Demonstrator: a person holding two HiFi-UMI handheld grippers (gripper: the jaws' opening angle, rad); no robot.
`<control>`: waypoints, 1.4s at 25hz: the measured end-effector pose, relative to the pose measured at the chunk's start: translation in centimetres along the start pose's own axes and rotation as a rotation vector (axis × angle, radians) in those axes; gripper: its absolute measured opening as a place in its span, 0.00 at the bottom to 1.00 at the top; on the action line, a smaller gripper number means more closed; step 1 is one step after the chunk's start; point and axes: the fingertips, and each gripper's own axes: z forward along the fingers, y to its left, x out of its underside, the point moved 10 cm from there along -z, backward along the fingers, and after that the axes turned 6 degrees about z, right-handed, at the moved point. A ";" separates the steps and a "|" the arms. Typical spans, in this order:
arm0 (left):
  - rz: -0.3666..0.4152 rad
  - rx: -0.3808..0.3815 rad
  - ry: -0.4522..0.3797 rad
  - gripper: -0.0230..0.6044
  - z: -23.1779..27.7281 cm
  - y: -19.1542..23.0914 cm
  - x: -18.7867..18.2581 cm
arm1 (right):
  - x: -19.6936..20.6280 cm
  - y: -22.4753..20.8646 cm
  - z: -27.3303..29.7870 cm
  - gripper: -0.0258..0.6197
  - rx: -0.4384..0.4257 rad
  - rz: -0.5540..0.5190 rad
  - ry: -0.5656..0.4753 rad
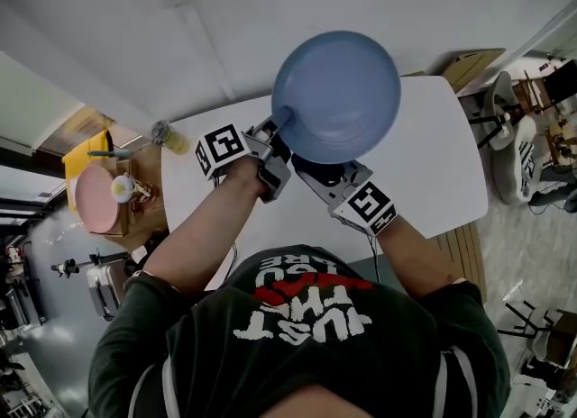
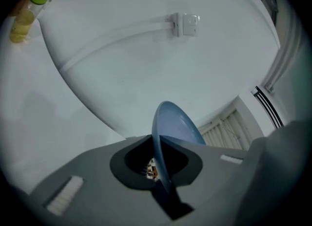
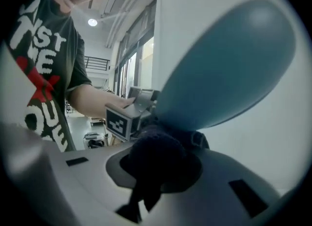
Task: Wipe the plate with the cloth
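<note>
A blue plate [image 1: 336,95] is held up over the white table [image 1: 433,164], its face towards me in the head view. My left gripper [image 1: 279,128] is shut on the plate's rim at its left edge. In the left gripper view the plate [image 2: 176,125] stands edge-on between the jaws of the left gripper [image 2: 158,166]. My right gripper [image 1: 311,171] is shut on a dark cloth [image 1: 317,173] just under the plate's lower edge. In the right gripper view the bunched cloth [image 3: 156,154] fills the jaws of the right gripper [image 3: 155,171] and touches the plate's underside [image 3: 229,64].
A bottle of yellow liquid [image 1: 171,137] lies at the table's far left corner. A pink dish [image 1: 95,198] and a yellow item [image 1: 86,150] sit on a wooden stand to the left. A chair [image 1: 509,137] stands to the right. A wall switch [image 2: 185,24] is ahead.
</note>
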 end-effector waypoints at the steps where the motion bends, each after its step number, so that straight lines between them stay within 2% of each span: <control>1: 0.026 0.020 0.018 0.08 0.3 -0.7 0.2 | 0.1 -0.1 0.4 0.12 0.008 -0.004 -0.002; 3: 0.071 0.053 0.040 0.07 0.7 -1.5 0.0 | 0.1 -0.4 0.7 0.12 0.010 -0.007 -0.021; 6: 0.093 0.128 0.044 0.07 0.4 -1.5 -1.6 | 0.6 -0.9 -0.2 0.12 -0.043 0.042 -0.053; 8: 0.116 0.219 0.061 0.07 0.0 -1.7 -2.7 | 1.7 -2.2 -2.0 0.12 -0.088 0.186 -0.100; 10: 0.138 0.326 0.101 0.07 -0.4 -2.0 -3.4 | 2.4 -4.4 -3.8 0.12 -0.139 0.387 -0.184; 13: 0.242 0.466 0.166 0.07 -0.9 -2.3 -4.0 | 2.4 -7.2 -5.1 0.12 -0.259 0.633 -0.326; 15: 0.323 0.528 0.197 0.07 -1.0 -2.6 -4.1 | 2.0 -8.3 -4.5 0.12 -0.341 0.715 -0.394; 18: 0.376 0.611 0.222 0.07 -0.7 -2.6 -4.0 | 0.7 -9.2 -2.5 0.12 -0.482 0.765 -0.451; 21: 0.341 0.699 0.239 0.07 -0.3 -2.6 -3.6 | -0.8 -9.4 -0.5 0.12 -0.620 0.790 -0.483; 24: 0.308 0.764 0.253 0.07 0.0 -2.4 -3.3 | -2.1 -9.4 1.0 0.12 -0.705 0.808 -0.515; 30: 0.256 0.819 0.233 0.07 -0.1 -1.1 -3.0 | -2.7 -9.2 1.9 0.12 -0.775 0.814 -0.522; 35: 0.260 0.797 0.246 0.07 0.3 -0.6 -3.1 | -3.2 -10.4 1.2 0.12 -0.764 0.821 -0.570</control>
